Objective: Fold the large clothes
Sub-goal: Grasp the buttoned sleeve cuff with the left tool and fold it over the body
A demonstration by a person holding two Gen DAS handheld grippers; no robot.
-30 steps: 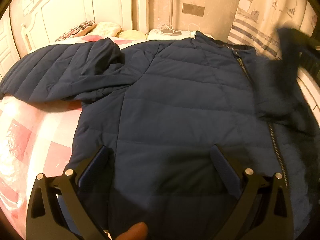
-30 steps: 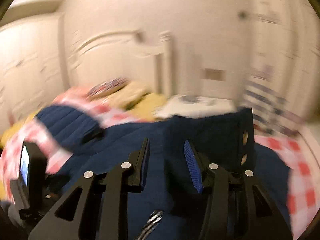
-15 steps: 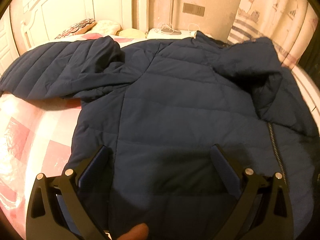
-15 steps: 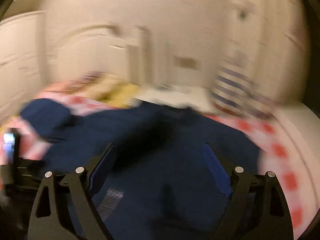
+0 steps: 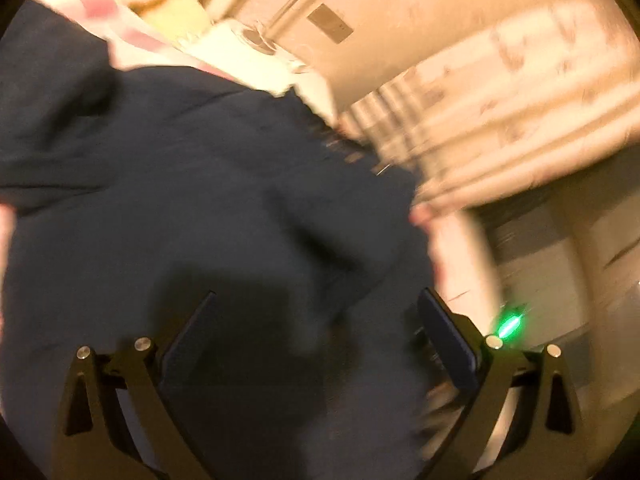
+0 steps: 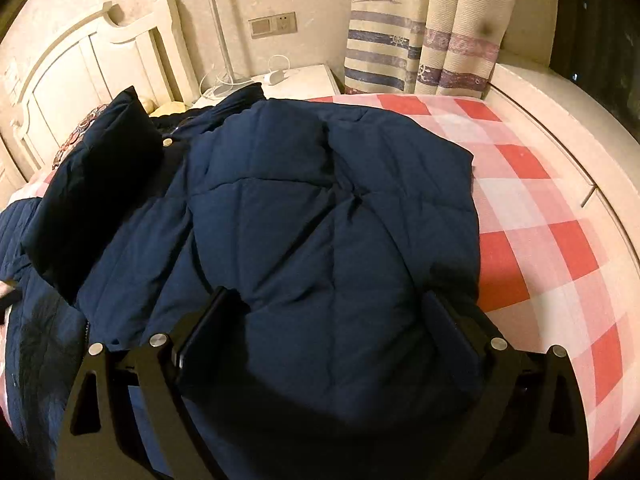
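Note:
A navy quilted jacket lies spread on the bed, its right side doubled over its front. One dark sleeve lies folded across it at the left. My right gripper hovers low over the jacket's folded part. Its jaws are opening and stand wide; cloth lies below them, not pinched. In the blurred left wrist view the jacket fills the left and middle. My left gripper is open above it, with nothing between its fingers.
The bed has a red-and-white checked sheet showing to the right of the jacket. A white headboard stands at the back left, a nightstand with cables beside it. Striped curtains and a pale ledge run along the right.
My right gripper's jaws spread from narrow to wide as it came down over the jacket. The sleeve now lies folded over the front. The left wrist view swung right and rolled, blurring.

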